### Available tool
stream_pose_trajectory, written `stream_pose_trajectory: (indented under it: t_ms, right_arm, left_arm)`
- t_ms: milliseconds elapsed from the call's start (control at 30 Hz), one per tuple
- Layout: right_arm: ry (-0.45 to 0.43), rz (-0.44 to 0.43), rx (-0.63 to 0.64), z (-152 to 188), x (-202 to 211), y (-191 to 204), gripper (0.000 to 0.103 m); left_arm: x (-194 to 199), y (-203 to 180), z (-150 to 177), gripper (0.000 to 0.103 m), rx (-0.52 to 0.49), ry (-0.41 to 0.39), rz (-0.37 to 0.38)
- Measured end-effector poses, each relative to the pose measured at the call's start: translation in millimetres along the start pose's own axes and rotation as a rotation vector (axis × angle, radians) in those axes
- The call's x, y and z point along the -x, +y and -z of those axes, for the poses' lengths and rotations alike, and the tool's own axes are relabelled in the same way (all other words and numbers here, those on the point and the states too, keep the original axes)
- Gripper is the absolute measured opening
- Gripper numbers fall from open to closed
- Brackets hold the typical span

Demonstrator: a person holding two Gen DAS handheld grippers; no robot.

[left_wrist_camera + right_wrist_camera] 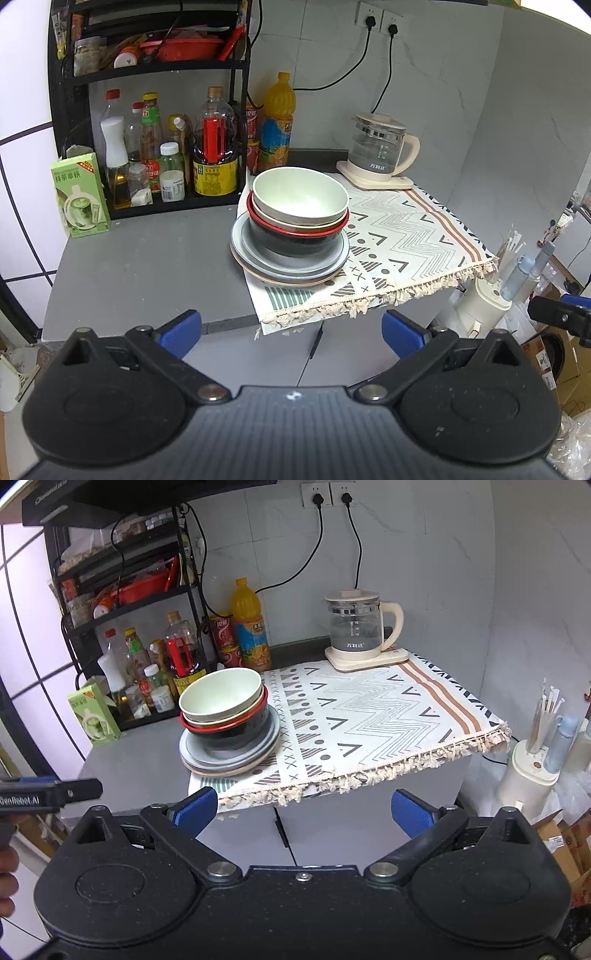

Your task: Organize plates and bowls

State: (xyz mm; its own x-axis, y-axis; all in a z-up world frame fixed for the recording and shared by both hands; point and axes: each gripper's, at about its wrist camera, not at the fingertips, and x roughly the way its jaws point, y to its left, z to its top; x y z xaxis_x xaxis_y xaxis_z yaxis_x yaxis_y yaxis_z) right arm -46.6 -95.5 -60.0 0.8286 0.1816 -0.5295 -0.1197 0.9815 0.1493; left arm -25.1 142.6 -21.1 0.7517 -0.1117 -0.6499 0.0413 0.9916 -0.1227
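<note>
A stack of dishes stands on the left end of a patterned cloth [413, 236] [369, 716]. A pale green bowl [300, 195] [221, 694] tops it, nested in a beige bowl and a black bowl with a red rim [291, 240] [229, 731]. Grey plates [291, 264] [229, 755] and a beige plate lie beneath. My left gripper [291, 328] is open and empty, held off the counter's front edge. My right gripper [303, 808] is open and empty, also in front of the counter. Each gripper shows at the other view's edge.
A black rack [147, 110] [129, 609] with bottles and jars stands at the back left. A green box [79, 195], an orange juice bottle [277, 122] and red cans are near it. A glass kettle [380, 147] [358, 627] sits at the back. A white utensil holder [532, 771] stands right.
</note>
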Motion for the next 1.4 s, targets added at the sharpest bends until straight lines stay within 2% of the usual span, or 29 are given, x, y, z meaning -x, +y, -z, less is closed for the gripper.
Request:
stream_pose_trajectory:
  t_ms: [267, 1400]
  right_arm:
    - [-0.006, -0.013, 0.007, 2, 3, 4, 0.103]
    - [-0.013, -0.001, 0.005, 3, 11, 10, 0.103]
  left_arm:
    - [2, -4, 1, 0.103, -0.030, -0.011, 0.002]
    - [7, -1, 0, 0.103, -0.037, -0.020, 0.024]
